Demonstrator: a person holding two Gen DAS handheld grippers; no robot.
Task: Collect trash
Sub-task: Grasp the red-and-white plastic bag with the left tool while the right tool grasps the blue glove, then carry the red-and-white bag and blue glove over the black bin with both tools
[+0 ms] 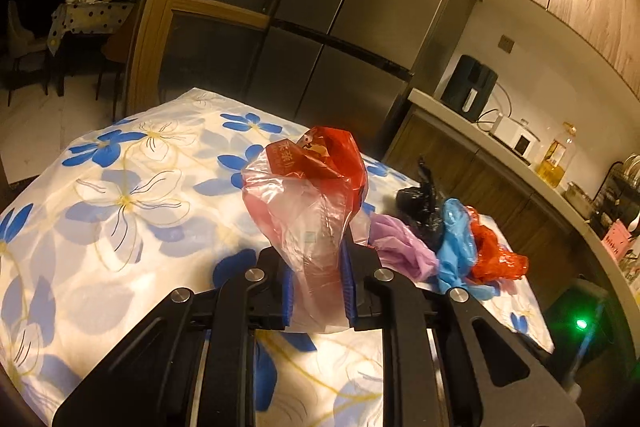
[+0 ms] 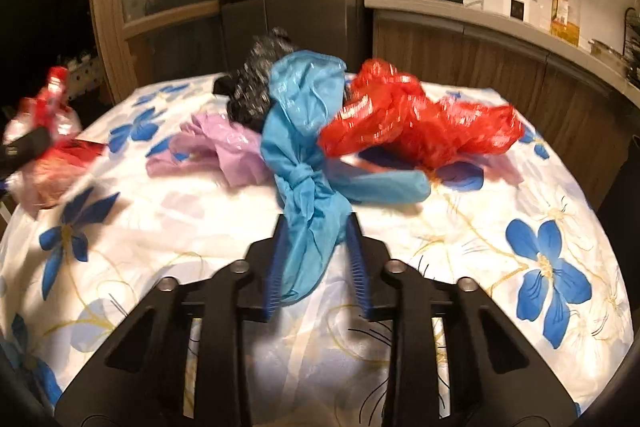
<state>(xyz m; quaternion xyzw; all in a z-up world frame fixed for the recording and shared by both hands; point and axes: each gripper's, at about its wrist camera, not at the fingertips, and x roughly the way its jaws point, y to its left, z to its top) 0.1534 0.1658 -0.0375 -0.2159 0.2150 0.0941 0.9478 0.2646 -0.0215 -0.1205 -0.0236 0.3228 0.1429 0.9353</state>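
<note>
My left gripper (image 1: 318, 267) is shut on a clear-and-red plastic bag (image 1: 308, 187) and holds it above the flowered table (image 1: 120, 195). The same bag shows blurred at the far left of the right wrist view (image 2: 44, 143). My right gripper (image 2: 316, 259) has its jaws on either side of the tail of a knotted blue plastic bag (image 2: 304, 131), which lies on the table. Beside it lie a purple bag (image 2: 216, 147), a black bag (image 2: 256, 83) and a red bag (image 2: 408, 119). The same pile shows in the left wrist view, at right (image 1: 452, 239).
A steel fridge (image 1: 352, 19) stands behind the table. A kitchen counter (image 1: 500, 151) at right carries an air fryer (image 1: 470, 93), an oil bottle (image 1: 556, 157) and a dish rack. A dark bin with a green light (image 1: 580, 325) stands below the table's right edge.
</note>
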